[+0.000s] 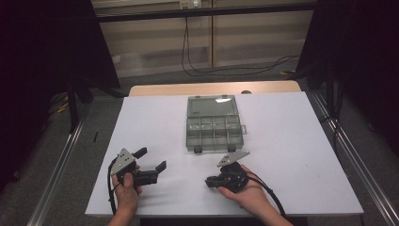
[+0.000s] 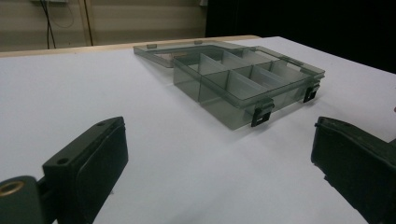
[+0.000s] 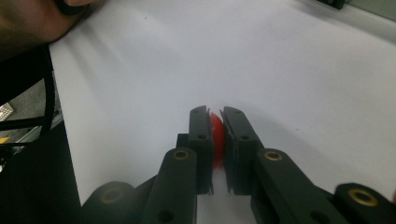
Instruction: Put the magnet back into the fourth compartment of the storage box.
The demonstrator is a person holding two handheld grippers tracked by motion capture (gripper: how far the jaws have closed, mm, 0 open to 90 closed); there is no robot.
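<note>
On the white table (image 1: 291, 155) I hold my right gripper (image 3: 215, 122) clamped on a small red piece (image 3: 216, 140) — my left gripper (image 1: 151, 159) gapes wide, the open box (image 1: 214, 125) beyond both.

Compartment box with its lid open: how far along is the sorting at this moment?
Done: the compartment box stands open, its lid laid back on the table. In hand: the right gripper is shut on a small red piece, near the table's front edge and apart from the box. The left gripper is open, with nothing between its jaws. Left: carrying the piece to a compartment; they look empty, though the pictures are dim.
</note>
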